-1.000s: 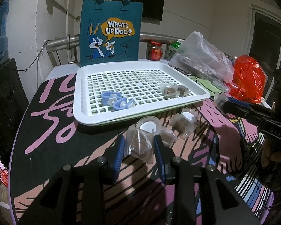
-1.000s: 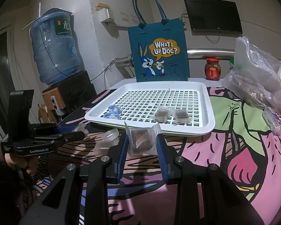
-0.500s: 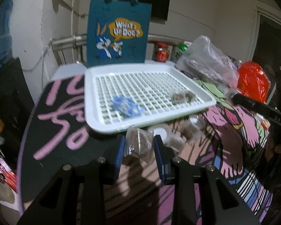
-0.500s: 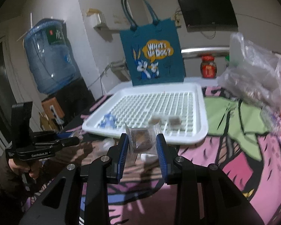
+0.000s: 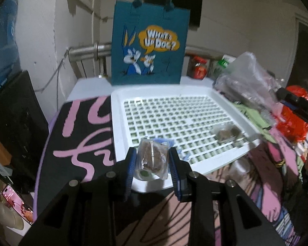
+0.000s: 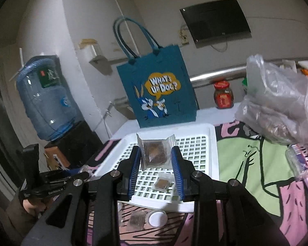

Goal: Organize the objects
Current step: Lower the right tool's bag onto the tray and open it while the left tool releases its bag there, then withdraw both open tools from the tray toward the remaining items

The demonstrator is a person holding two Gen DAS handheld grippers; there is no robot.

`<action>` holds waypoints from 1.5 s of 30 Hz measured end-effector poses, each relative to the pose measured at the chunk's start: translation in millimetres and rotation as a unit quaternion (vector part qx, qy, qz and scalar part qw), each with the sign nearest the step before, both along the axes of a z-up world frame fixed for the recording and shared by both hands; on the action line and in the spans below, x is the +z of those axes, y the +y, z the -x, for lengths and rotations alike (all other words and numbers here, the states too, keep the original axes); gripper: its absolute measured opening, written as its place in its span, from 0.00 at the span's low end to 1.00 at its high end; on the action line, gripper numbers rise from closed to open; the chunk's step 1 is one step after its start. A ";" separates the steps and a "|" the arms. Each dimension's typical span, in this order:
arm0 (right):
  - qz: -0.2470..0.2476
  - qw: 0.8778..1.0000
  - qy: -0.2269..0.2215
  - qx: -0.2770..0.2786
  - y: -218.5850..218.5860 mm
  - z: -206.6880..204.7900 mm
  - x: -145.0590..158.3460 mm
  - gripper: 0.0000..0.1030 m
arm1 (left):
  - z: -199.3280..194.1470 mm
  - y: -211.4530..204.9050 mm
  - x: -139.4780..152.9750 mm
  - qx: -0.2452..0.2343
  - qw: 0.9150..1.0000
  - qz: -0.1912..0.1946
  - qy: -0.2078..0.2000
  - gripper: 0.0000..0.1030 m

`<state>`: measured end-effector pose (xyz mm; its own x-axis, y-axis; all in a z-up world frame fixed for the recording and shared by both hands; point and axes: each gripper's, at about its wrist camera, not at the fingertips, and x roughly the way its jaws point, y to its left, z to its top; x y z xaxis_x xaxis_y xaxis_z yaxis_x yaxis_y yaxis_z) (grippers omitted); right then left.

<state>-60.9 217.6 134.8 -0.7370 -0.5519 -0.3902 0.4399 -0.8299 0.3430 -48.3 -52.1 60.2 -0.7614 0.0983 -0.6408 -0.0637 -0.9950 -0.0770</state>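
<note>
Left gripper [image 5: 153, 160], black-framed with blue ribbed pads, pinches a clear plastic packet holding a round brown pastry [image 5: 152, 160]. Both pads press on the packet's sides, and the packet hangs clear above the near rim of the white plastic lattice tray [image 5: 121, 106].

Right gripper [image 6: 156, 160], of the same build, pinches a second clear packet holding a square brown cake [image 6: 155, 152]. This packet stands upright between the pads, over the tray floor.

Contents of the tray: two wrapped brown pieces [image 5: 225, 133] lie together on the lattice toward its right edge, seen from the left wrist. A pale blue item [image 5: 164, 141] lies on the lattice just behind the left gripper's packet, mostly hidden by it.

In front of the tray's near rim, on the pink and black printed tablecloth [image 6: 277, 215], lie a small wrapped brown piece [image 6: 135, 221] and a round white-lidded cup [image 6: 156, 218], just beside each other.

Behind the tray's far rim stands a teal felt tote bag printed "WHAT'S UP DOC?" [image 6: 158, 94], upright. To the tray's right lie a crumpled clear plastic bag [image 6: 277, 106] and a red plastic bag [image 5: 291, 119]. A red-lidded glass jar [image 6: 223, 96] stands beyond the tray's far right corner.
</note>
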 end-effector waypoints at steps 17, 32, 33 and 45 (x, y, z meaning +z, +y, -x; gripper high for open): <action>-0.097 0.992 -0.077 -0.002 -32.9 35.1 -65.5 0.29 | 27.9 3.6 -30.6 0.007 0.999 -0.006 -0.037 0.30; -0.135 0.989 -0.061 -0.011 -46.0 31.1 -73.1 0.62 | 22.2 11.5 -25.6 -0.007 1.000 -0.010 -0.015 0.63; -0.131 0.990 -0.056 -0.013 -44.9 28.8 -71.4 0.69 | 20.7 11.1 -23.6 -0.007 1.000 -0.012 -0.010 0.64; -0.094 0.995 -0.017 -0.027 -32.8 1.9 -54.0 0.79 | -1.9 8.5 -6.8 -0.009 0.999 -0.034 0.031 0.69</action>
